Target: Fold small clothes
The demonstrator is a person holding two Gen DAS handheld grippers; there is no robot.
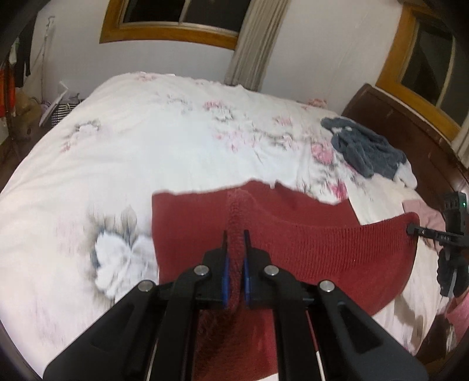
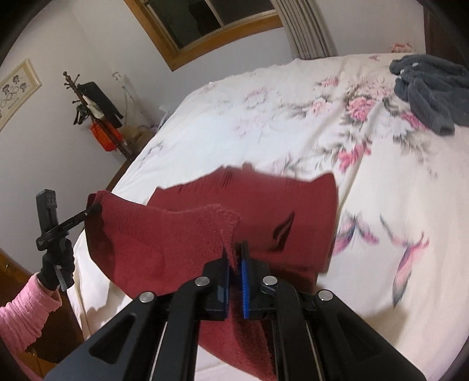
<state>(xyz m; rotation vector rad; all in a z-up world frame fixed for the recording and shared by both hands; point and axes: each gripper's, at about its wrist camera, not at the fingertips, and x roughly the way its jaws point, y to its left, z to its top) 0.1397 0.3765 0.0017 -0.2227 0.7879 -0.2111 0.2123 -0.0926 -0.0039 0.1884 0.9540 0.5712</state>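
Left wrist view: left tool [image 1: 235,234] clamped on red knit sock [image 1: 322,243], right tool [image 2: 234,247] pinching opposite end, sock held stretched above bed [image 1: 164,140]. Mid-fold; next, bring ends together, lay flat.

White floral bedspread [image 1: 164,146] fills the area ahead of the tongs, pink and grey flower print. Two wood-framed windows [image 1: 176,20] on the white wall beyond it, beige curtain [image 1: 255,44] hanging between them. Dark wooden headboard [image 1: 395,117] far right of the tongs. In the right wrist view, coat stand [image 2: 96,111] with dark items well off to the left, framed picture [image 2: 17,91] on the wall further left.
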